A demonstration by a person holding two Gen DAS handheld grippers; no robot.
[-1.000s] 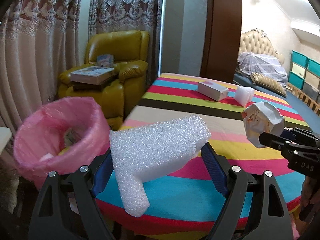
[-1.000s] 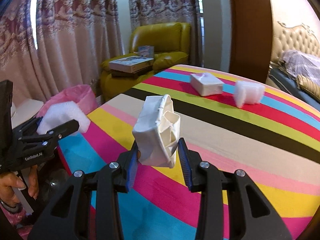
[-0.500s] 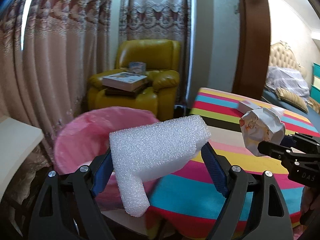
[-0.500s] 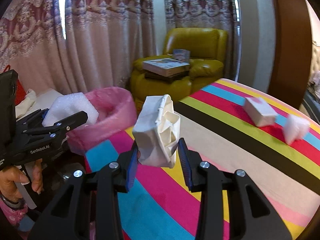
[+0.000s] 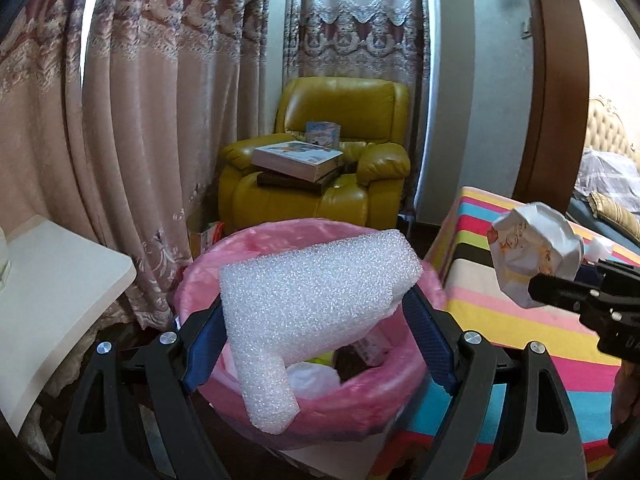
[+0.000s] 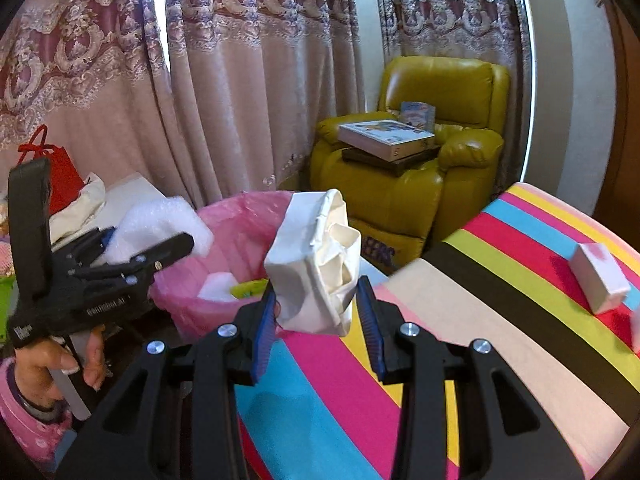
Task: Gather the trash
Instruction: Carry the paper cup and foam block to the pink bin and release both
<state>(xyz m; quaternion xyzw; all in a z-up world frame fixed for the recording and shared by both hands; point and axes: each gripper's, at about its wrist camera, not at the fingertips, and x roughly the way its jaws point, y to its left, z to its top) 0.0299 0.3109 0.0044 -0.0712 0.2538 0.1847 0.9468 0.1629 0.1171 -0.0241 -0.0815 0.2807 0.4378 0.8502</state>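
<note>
Right wrist alone shows the small box on the table.

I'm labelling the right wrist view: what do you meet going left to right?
red bag → left gripper → pink-lined bin → crumpled paper in the right gripper → yellow armchair → white box

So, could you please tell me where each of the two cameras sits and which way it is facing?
Left wrist: on the left gripper, looking along its fingers at the pink-lined bin; it grips a white foam piece; the right gripper shows at the right.
Right wrist: on the right gripper, which holds crumpled paper above the striped table; the left gripper and a hand show at the left.
Shared: bin, yellow armchair, curtains.
</note>
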